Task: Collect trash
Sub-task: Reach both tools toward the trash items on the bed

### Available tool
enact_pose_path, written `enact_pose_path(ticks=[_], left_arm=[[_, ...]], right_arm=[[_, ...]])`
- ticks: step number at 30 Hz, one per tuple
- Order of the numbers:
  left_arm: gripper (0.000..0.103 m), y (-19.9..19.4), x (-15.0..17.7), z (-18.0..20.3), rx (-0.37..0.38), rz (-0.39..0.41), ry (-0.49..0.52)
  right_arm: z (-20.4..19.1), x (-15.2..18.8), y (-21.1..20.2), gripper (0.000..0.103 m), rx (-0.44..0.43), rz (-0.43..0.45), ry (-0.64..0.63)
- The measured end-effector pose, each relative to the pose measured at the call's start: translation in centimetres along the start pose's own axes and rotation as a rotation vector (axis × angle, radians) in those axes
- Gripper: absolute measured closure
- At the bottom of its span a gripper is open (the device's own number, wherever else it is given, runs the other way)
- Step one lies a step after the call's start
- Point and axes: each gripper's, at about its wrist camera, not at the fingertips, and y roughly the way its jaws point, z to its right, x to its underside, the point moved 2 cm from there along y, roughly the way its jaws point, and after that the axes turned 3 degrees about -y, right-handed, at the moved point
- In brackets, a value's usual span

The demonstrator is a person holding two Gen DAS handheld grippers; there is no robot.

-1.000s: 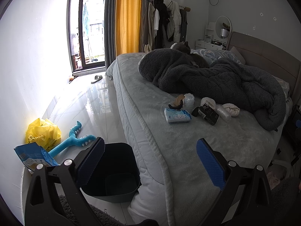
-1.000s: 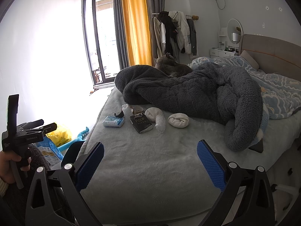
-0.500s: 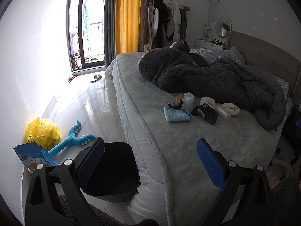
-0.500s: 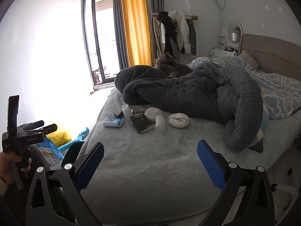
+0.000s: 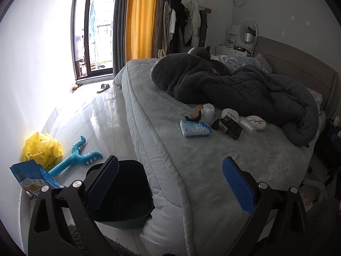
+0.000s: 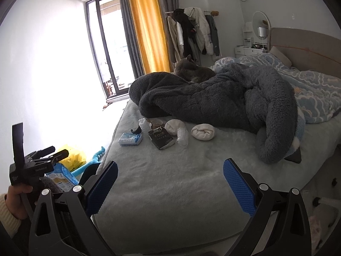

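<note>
A: Where does the trash lie?
B: On the pale grey plush bed (image 6: 170, 183), in a cluster near its left edge, just in front of the heaped dark grey fleece blanket (image 6: 213, 98). There is a flat blue-and-white tissue pack (image 6: 130, 139), a black printed packet (image 6: 161, 138) beside it, a crumpled clear plastic wrap (image 6: 182, 136) to the right of the packet, and two rolled white cloth bundles (image 6: 203, 131). A black curved scrap (image 6: 136, 130) sits behind the tissue pack.
A: And the bin?
B: The dark open plastic bin (image 5: 127, 194) stands on the glossy white floor (image 5: 89, 115), right against the side of the bed.
A: The tools?
B: The left hand-held gripper (image 5: 170, 183) has its blue-padded jaws spread wide, holding nothing, over the bin and the bed edge. The right hand-held gripper (image 6: 170, 183) is likewise spread and holds nothing, above the bare bed, well short of the cluster.
A: Anything else on the floor?
B: A crumpled yellow plastic bag (image 5: 42, 147), a blue toothed plush toy (image 5: 78, 155) and a blue printed pouch (image 5: 32, 177), near the wall. A grey cat (image 6: 194, 71) lies on the blanket.
</note>
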Motion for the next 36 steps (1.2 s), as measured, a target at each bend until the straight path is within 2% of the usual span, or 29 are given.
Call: enact_pose_path(ticks=[4,7,9,11,17,22,28,36], left_arm=[[0.004,0.1,-0.4,0.5,0.024,-0.008,0.021],[0.004,0.0,-1.1,1.1,0.019,0.007,0.047],[0.004,0.4,-1.5,1.3,0.029,0.005,0.056],[0.004,1.1,-2.0,1.3,0.037,-0.003,0.052],[0.004,4.1,-3.0,1.3,0.076,-0.062,0.043],[0.005,7.0,-3.5,1.5,0.122,-0.111,0.067],[0.005,10.3,-3.6,2.2,0.105,-0.133,0.127],[0.005,15.0,-3.7,2.5,0.164,-0.204,0.096]], right_arm=[[-0.9,-0.7,-0.1,0.003,0.024,0.010,-0.037],[-1.2,-1.0,1.5,0.004,0.016,-0.003,-0.050],[-1.5,-1.2,3.1,0.011,-0.004,-0.017,-0.056],[-1.9,-1.4,4.4,0.015,-0.018,-0.029,-0.069],[-1.9,-2.2,9.4,0.024,-0.049,-0.074,-0.086],[-1.1,-2.6,12.9,0.027,-0.042,-0.115,-0.095],[0.3,-3.1,17.5,0.033,-0.027,-0.171,-0.095],[1.6,-2.6,22.2,0.045,-0.014,-0.255,-0.099]])
